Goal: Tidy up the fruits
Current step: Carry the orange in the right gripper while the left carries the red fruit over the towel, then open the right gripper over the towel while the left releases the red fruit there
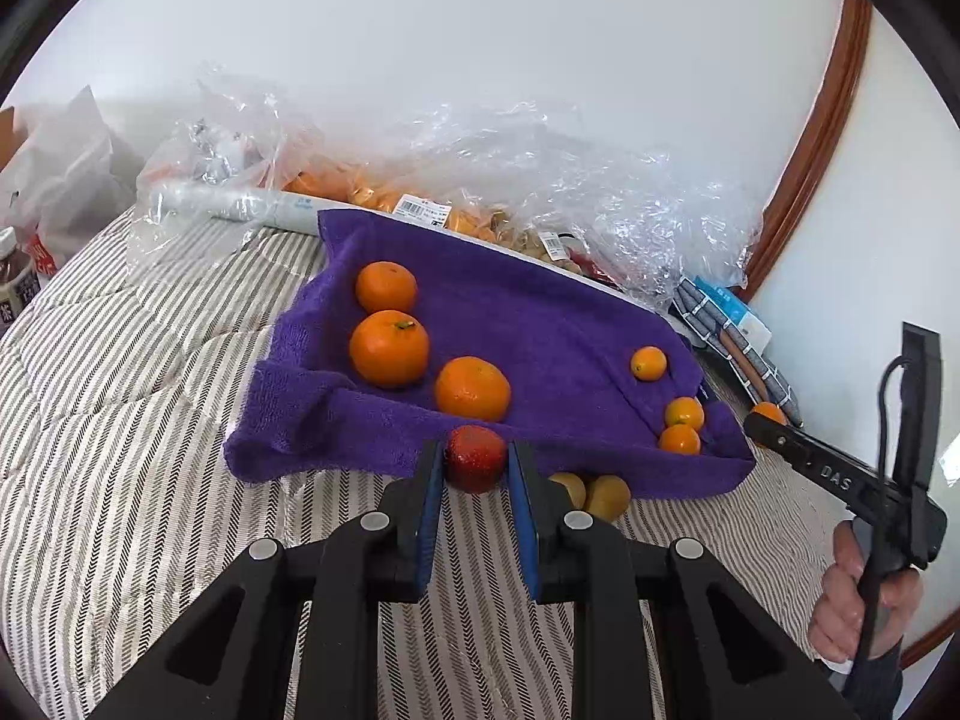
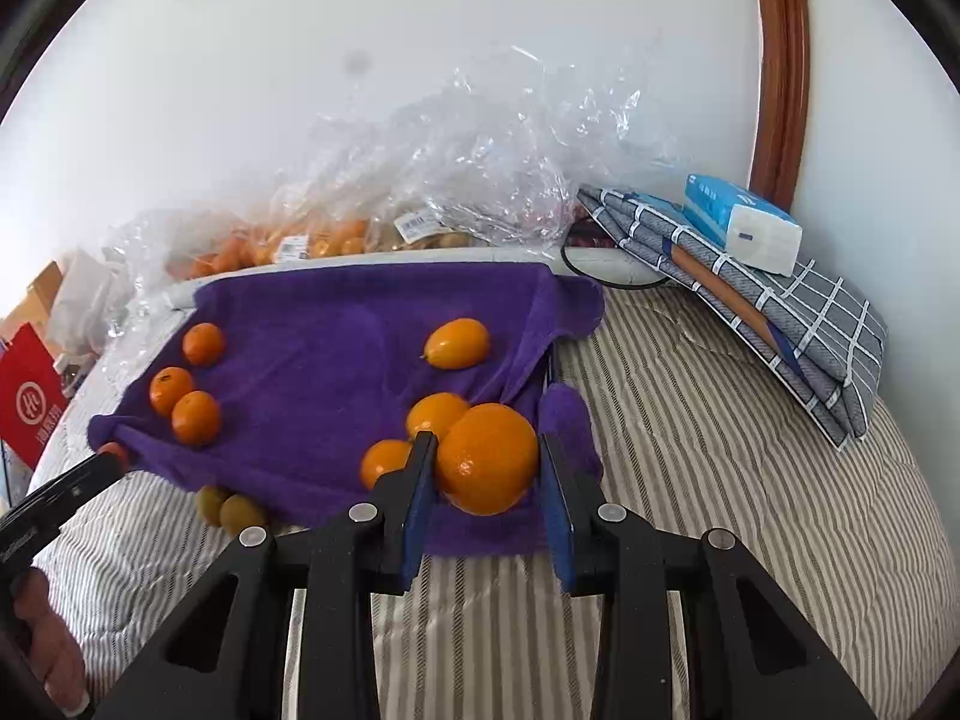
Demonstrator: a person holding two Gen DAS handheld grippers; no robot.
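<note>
Three large oranges and five small kumquats, one red fruit, two yellow-green fruits. One purple towel. One tissue pack.

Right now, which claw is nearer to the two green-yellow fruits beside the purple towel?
Left. The left claw, shut on a red fruit, sits just beside the green-yellow fruits. The right claw, shut on a kumquat, is farther along the towel.

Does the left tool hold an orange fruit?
No, the left tool is shut on a small red round fruit, above the near edge of the purple towel.
</note>
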